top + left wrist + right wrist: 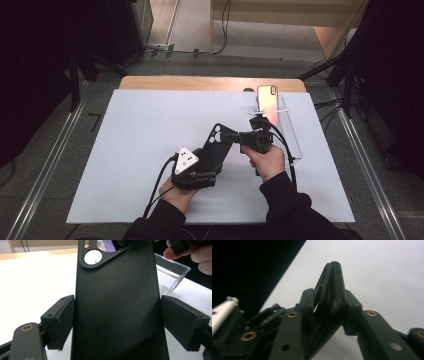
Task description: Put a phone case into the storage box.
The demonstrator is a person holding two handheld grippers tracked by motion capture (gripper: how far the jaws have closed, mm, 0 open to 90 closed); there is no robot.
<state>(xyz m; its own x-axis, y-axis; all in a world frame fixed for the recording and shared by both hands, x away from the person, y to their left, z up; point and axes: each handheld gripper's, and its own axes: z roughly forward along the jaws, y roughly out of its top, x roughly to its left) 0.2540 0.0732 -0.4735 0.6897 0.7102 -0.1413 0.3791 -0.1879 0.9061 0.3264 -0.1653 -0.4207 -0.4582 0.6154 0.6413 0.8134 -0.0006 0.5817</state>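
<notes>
Above the middle of the white table (135,150), the left gripper (117,322) clamps a black phone case (117,302) across its width, pads pressed on both long edges. The right gripper (331,306), reaching in from the right, pinches the case's far camera-cutout end between its pads. At the far right, a phone (267,97) leans in a clear tray (292,145).
</notes>
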